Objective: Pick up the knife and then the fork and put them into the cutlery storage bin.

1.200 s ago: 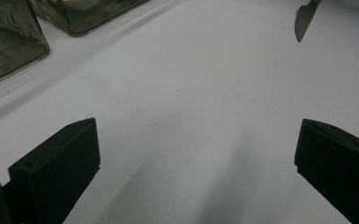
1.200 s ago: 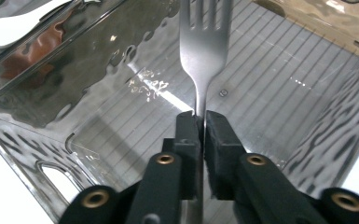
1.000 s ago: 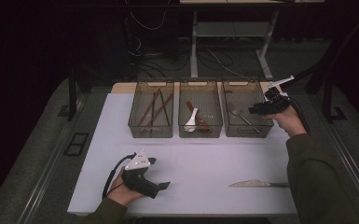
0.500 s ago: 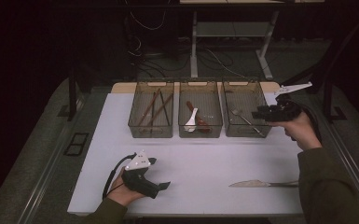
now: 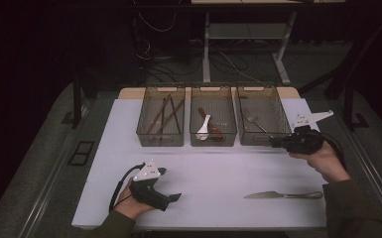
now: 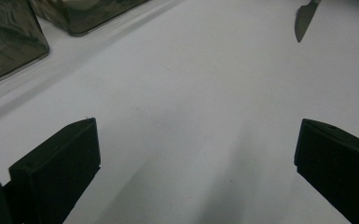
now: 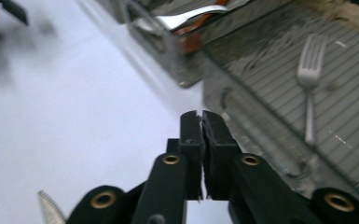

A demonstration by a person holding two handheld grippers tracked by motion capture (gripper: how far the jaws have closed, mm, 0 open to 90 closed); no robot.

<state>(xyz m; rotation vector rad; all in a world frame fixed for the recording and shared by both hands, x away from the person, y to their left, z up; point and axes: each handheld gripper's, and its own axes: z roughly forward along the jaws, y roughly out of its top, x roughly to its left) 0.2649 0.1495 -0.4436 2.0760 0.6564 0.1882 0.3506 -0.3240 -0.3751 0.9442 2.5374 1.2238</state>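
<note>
right gripper point(image 5: 273, 142) level beside the fork bin point(image 5: 261, 116), jaws just closed, empty; left gripper point(image 5: 176, 197) apart.

A silver fork point(image 5: 254, 122) lies flat on the ribbed floor of the right-hand basket point(image 5: 277, 101), the last of three clear bins in a row along the far edge of the table point(image 5: 213, 168). In the right gripper view the fork point(image 7: 309, 88) shows its tines spread at one end and its slim handle running straight away from them, with nothing else in that bin. A silver table knife point(image 5: 283, 195) lies flat on the bare white top near the front right corner, parallel to the front edge, its blade pointing left and its handle toward the right edge.
</note>
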